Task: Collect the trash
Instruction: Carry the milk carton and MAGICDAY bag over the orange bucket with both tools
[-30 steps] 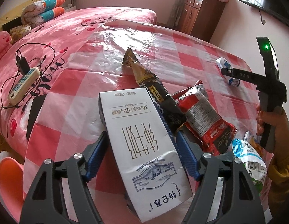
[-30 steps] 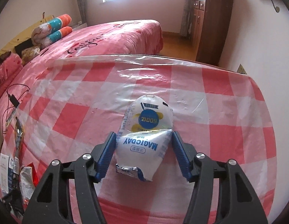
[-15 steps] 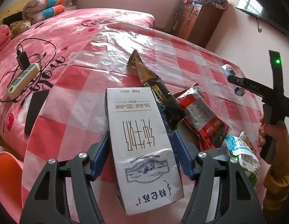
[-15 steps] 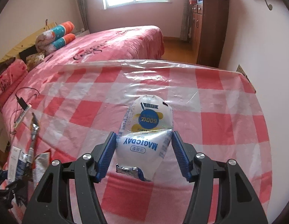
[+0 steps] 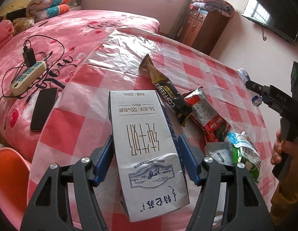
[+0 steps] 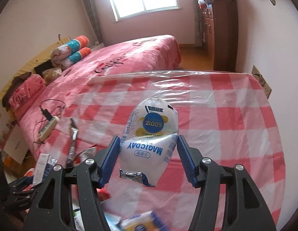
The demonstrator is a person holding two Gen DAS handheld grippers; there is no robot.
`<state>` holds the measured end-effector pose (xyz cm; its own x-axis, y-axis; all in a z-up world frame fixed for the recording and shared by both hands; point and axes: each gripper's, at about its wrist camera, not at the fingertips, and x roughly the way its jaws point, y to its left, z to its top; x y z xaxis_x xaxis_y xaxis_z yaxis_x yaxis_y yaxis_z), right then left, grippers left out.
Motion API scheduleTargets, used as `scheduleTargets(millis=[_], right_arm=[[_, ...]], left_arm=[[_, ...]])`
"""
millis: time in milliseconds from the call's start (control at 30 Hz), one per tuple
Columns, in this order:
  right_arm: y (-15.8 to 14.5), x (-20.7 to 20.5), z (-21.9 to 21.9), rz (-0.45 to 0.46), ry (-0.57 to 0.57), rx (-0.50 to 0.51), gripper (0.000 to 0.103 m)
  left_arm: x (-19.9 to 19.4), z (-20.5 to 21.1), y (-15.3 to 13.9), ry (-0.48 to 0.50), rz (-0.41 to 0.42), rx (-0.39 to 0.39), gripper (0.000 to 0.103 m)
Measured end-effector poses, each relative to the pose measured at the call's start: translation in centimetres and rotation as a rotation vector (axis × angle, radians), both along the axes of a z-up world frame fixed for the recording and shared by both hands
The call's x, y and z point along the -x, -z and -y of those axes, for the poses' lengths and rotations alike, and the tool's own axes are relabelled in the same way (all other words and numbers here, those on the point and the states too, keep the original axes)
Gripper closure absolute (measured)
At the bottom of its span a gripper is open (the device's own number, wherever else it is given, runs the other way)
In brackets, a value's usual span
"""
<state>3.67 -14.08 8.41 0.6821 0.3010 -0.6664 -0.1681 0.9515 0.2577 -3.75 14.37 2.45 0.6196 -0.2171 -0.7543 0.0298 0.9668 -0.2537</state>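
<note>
White cardboard milk carton sits clamped between the left gripper fingers; a white Magicday pouch is clamped in the right gripper, above the checked table. Pickup looks done; both likely need carrying to a bin, none visible.

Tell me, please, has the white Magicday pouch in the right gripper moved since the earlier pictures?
Yes. The Magicday pouch, gripped by the right gripper, has risen off the checked tablecloth and swung toward the wrapper pile.

Red-white check tablecloth, white carton
</note>
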Motion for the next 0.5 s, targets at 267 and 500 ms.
scheduleTargets(millis=[267, 500], right_arm=[[-1.1, 3.6, -3.1, 0.017, -0.084, -0.034, 0.042], [-1.6, 6.2, -6.3, 0.021, -0.159, -0.041, 0.042]], left_arm=[[1.5, -1.2, -0.8, -0.001, 0.030, 0.022, 0.036], [2.8, -2.4, -1.2, -0.006, 0.048, 0.038, 0.036]])
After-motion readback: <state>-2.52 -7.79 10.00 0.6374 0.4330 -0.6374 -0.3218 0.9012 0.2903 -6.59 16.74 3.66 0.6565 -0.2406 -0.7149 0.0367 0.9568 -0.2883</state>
